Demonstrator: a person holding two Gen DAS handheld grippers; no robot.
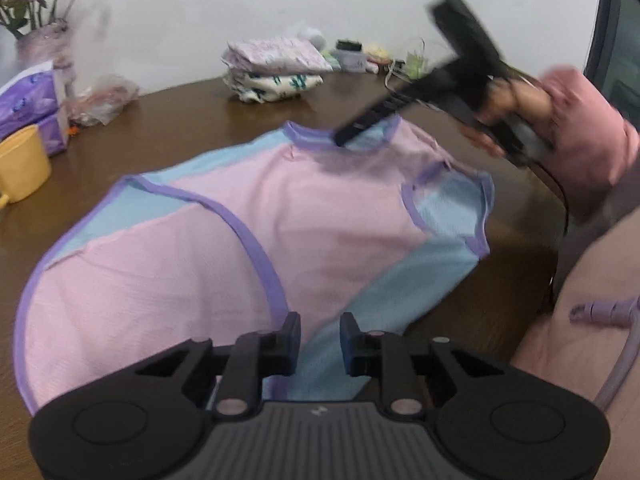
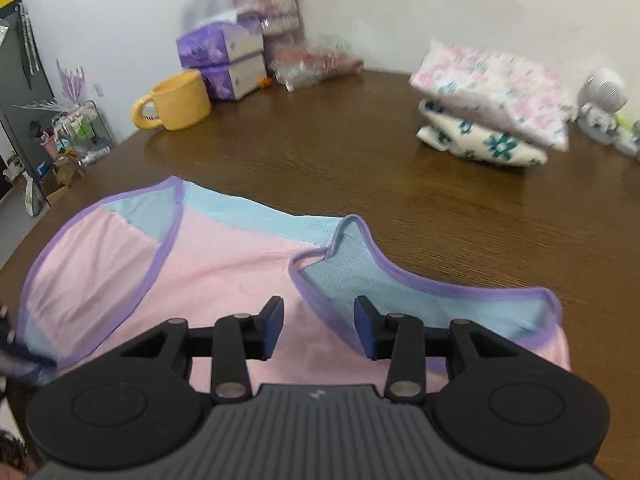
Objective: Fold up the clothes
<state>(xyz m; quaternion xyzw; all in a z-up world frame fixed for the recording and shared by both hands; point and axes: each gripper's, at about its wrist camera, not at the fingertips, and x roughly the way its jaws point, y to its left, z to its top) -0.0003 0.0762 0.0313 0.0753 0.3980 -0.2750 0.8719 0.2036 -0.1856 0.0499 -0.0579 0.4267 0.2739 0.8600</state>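
Observation:
A pink and light-blue sleeveless top with purple trim (image 1: 288,216) lies spread flat on the brown table (image 1: 180,120). My left gripper (image 1: 320,334) is open and empty, just above the top's near edge. In the left wrist view my right gripper (image 1: 344,138) hovers over the purple neckline, held by a hand in a pink sleeve. In the right wrist view my right gripper (image 2: 319,328) is open and empty above the top (image 2: 224,276), near the light-blue neck opening (image 2: 360,276).
A stack of folded floral clothes (image 1: 276,68) (image 2: 492,108) sits at the table's far side. A yellow mug (image 1: 20,164) (image 2: 176,100), purple tissue packs (image 1: 32,104) (image 2: 220,60), a plastic bag (image 1: 104,98) and a vase of flowers (image 1: 52,40) stand by the wall.

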